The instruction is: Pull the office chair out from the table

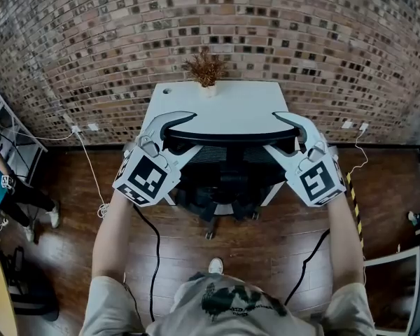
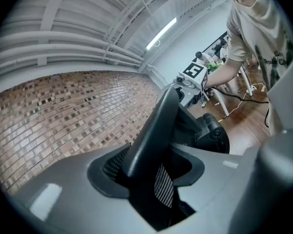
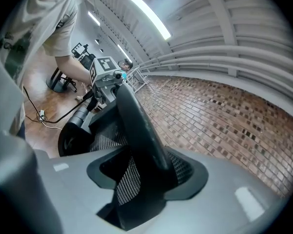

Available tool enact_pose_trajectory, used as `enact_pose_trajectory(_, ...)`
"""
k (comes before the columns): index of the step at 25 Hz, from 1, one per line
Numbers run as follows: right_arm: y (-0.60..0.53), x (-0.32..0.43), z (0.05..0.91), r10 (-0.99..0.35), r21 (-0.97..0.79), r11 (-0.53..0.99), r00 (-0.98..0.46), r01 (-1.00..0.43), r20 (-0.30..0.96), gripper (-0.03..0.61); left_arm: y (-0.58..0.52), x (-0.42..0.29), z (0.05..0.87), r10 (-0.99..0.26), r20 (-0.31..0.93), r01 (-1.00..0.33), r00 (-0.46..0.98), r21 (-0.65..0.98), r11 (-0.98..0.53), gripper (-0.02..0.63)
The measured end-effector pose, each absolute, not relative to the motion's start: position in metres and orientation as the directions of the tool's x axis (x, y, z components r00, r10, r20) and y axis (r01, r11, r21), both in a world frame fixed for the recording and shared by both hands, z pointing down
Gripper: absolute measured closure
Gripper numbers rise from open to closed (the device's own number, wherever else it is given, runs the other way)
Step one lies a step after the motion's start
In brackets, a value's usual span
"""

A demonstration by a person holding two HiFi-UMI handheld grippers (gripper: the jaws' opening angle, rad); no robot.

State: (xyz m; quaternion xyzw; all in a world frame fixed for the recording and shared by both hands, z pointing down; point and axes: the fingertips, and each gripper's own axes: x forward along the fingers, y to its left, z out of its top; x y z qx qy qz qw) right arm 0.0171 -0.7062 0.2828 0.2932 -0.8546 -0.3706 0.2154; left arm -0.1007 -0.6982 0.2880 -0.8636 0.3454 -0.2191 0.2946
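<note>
In the head view the office chair [image 1: 227,138] is sitting tucked under the far counter [image 1: 224,100], left claw [image 1: 178,130] and right claw [image 1: 280,131] on its backrest; the left gripper view, then the right gripper view, is showing jaws clamping the top rail [image 2: 154,130] (grasp seemingly done), so an even near-ward pull is coming next.

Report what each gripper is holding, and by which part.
Both hold the office chair by its backrest's top rim: the left gripper near the rim's left end, the right gripper near its right end.

The office chair [image 1: 227,154] has mesh cloth and matt plastic (floor [image 1: 266,257]: glossy wood).
</note>
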Motion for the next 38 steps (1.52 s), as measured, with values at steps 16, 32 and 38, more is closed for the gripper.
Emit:
enact_pose_trajectory(16,-0.671,0.015,0.284,-0.661,0.776,0.53,-0.74,-0.342,0.125,0.356,-0.662,-0.101,0.286,-0.743,0.145,-0.485,0.653,-0.674,-0.558,0.391)
enact_pose_trajectory(32,-0.618,0.031,0.283,-0.645,0.747,0.558,-0.755,-0.362,0.117,0.354,-0.603,-0.084,0.283,-0.762,0.152,-0.502,0.63,-0.669,-0.548,0.391)
enact_pose_trajectory(38,-0.595,0.04,0.286,-0.651,0.75,0.549,-0.751,-0.369,0.108,0.354,-0.579,-0.074,0.286,-0.76,0.148,-0.499,0.633,-0.672,-0.547,0.39)
